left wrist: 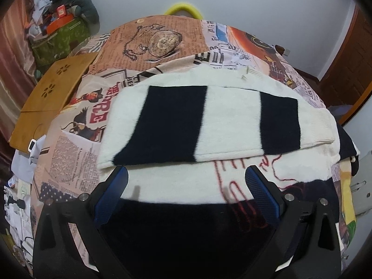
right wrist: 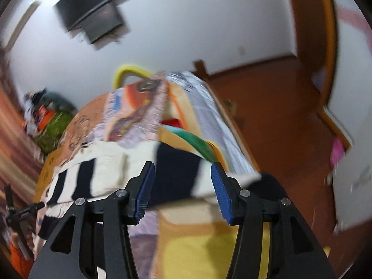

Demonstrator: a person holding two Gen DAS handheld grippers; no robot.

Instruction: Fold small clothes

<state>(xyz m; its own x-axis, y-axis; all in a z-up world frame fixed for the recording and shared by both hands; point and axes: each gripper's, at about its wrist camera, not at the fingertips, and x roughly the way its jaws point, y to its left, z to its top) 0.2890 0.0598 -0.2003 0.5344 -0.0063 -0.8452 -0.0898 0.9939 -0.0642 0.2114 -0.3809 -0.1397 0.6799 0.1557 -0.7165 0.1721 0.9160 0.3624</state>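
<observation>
A small knit sweater (left wrist: 227, 121), white with wide black stripes and red stitched lettering, lies on the bed. Its upper part is folded over the lower part. My left gripper (left wrist: 186, 174) is open just over the near white band, fingertips close to the fold edge, holding nothing. In the blurred right wrist view the same sweater (right wrist: 111, 174) lies ahead. My right gripper (right wrist: 182, 169) is open and empty above the sweater's right end.
The bed has a newspaper-print cover (left wrist: 158, 39). An orange wooden board (left wrist: 53, 88) lies at the left edge. A green bag with clutter (left wrist: 62, 34) stands at the back left. A wooden door and floor (right wrist: 290, 107) are to the right.
</observation>
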